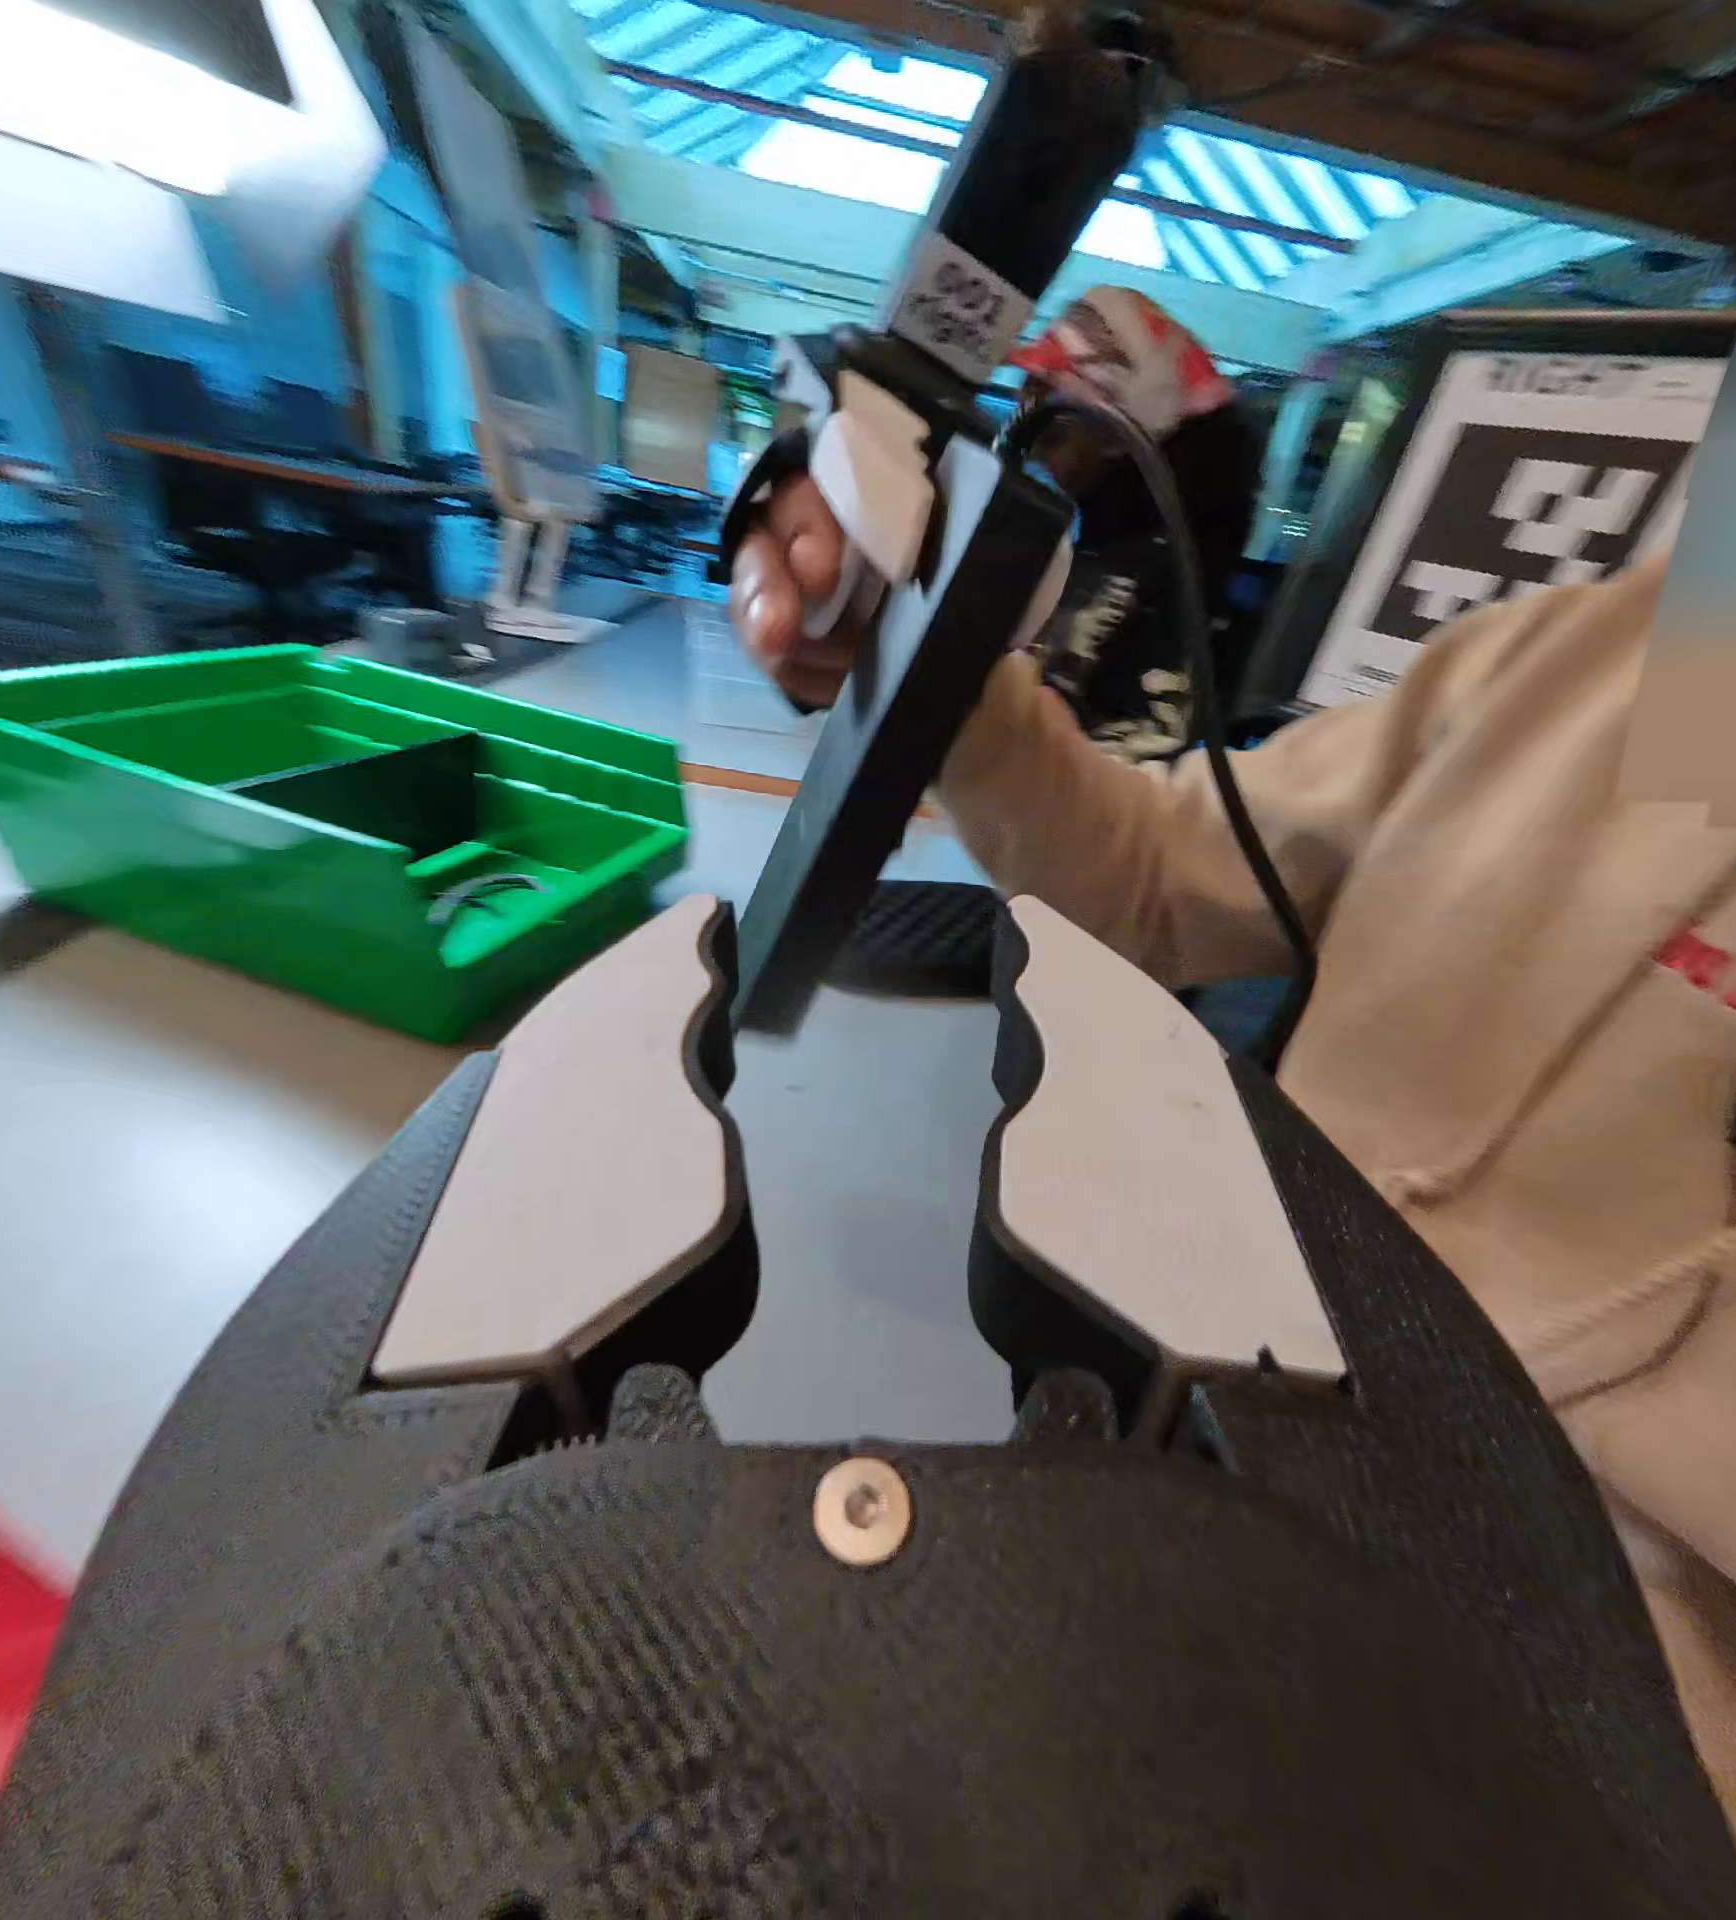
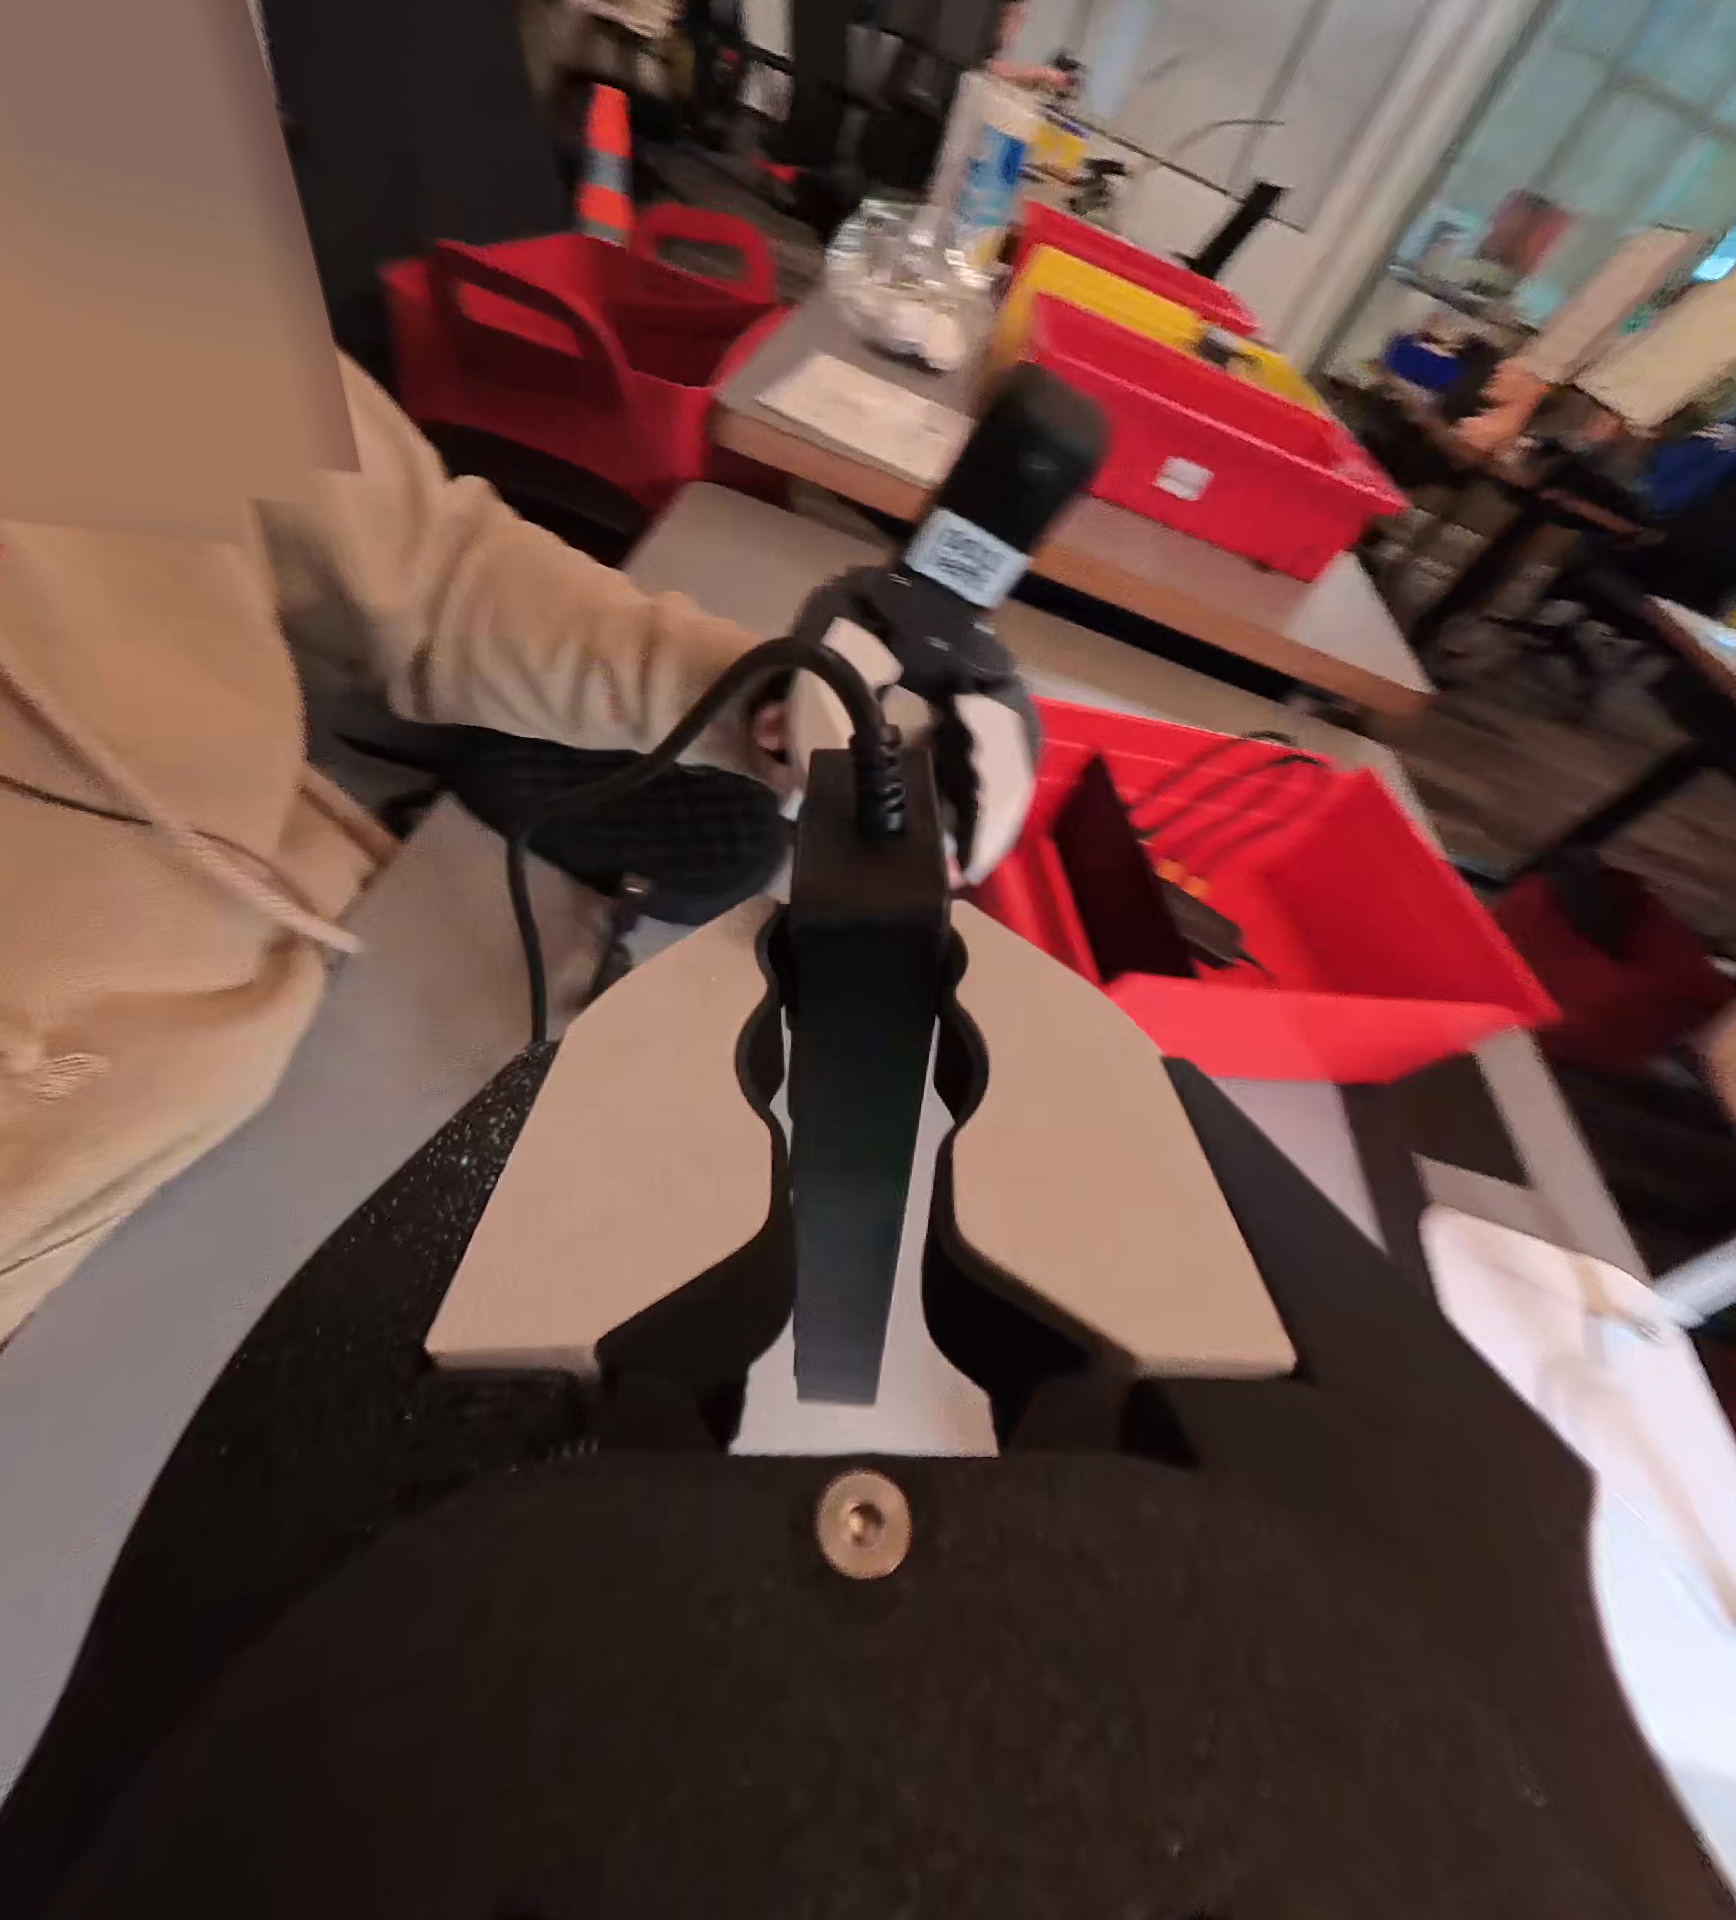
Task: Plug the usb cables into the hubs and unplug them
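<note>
Blurred workshop shelving, red crates and bright windows are filling the background behind a pale grey, smooth surface (image 1: 116, 1195). Toward its far edge in the left wrist view, a glossy green plastic bin (image 1: 168, 831) with stepped walls and a dark divider is sitting; in the right wrist view a red plastic bin (image 2: 1363, 935) is lying by the far right edge. The hub (image 2: 859, 1143) is showing as a long, flat, matt black slab with squared ends, and it is hanging in the air above the surface's near edge rather than resting on it. A black rubbery cable (image 2: 698, 707) with a ribbed strain relief is leaving the hub's far end and looping toward a person's cream hooded sleeve (image 1: 1311, 831). The right gripper (image 2: 864, 935), with grainy black printed body and flat grey scalloped fingers (image 2: 635, 1143), is pinching the hub narrowly between both sides. The left gripper (image 1: 864, 920) is standing with its fingers (image 1: 573, 1164) spread wide, clamping nothing; the hub's lower end is hovering just beside its left fingertip. A hand (image 1: 791, 592) is gripping the farther tool's handle.
</note>
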A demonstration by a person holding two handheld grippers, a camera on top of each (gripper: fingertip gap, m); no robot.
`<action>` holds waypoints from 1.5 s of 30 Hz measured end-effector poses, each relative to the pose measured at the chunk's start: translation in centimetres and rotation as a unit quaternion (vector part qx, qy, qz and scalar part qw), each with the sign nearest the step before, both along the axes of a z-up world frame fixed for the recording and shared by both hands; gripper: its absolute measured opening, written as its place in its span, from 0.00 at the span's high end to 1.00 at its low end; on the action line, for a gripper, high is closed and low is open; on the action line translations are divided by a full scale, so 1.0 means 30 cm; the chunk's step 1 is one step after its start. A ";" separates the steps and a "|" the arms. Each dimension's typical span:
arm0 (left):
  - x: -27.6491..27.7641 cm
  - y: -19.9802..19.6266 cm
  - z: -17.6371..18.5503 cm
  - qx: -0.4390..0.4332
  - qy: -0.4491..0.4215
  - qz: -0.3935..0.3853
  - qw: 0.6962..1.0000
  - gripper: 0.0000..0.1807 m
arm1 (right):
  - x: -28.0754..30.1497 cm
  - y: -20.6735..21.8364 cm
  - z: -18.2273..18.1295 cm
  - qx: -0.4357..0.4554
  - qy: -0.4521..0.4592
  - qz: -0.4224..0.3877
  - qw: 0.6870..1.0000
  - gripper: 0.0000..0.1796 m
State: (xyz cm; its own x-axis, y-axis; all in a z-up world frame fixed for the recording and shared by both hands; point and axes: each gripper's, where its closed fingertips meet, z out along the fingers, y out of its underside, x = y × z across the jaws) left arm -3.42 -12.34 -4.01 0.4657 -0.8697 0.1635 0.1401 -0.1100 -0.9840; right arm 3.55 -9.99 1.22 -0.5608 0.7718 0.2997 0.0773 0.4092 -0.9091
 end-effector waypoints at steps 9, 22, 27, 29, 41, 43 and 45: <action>-0.126 0.032 -0.003 0.005 -0.013 0.096 0.995 0.79 | 0.110 0.438 0.433 0.037 0.085 -0.232 0.968 0.86; -0.117 0.034 -0.014 0.003 -0.012 0.092 0.996 0.81 | 0.187 1.089 0.340 0.017 0.035 -0.481 0.876 0.86; -0.113 0.039 -0.034 -0.003 -0.005 0.090 0.996 0.81 | 0.159 1.234 0.063 -0.060 -0.016 -0.504 0.861 0.86; -0.110 0.041 -0.042 -0.007 -0.002 0.088 0.996 0.81 | 0.159 1.292 -0.046 -0.090 -0.041 -0.519 0.849 0.86; -0.107 0.054 -0.082 -0.013 0.032 0.101 0.994 0.82 | 0.335 1.506 -0.254 -0.097 -0.116 -0.687 0.711 0.72; -0.112 0.055 -0.082 -0.012 0.034 0.107 0.994 0.82 | 0.362 1.493 -0.208 -0.098 -0.093 -0.691 0.710 0.70; -0.119 0.058 -0.078 -0.010 0.032 0.113 0.993 0.82 | 0.378 1.463 -0.165 -0.091 -0.068 -0.684 0.721 0.70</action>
State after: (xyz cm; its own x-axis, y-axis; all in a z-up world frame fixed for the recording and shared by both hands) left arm -6.99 -10.61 -6.34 0.6581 -0.7391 0.1436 0.0998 -0.1034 -0.9896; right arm 14.90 33.89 -3.72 0.7477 0.6495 0.1381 0.3882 -0.2588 -0.8845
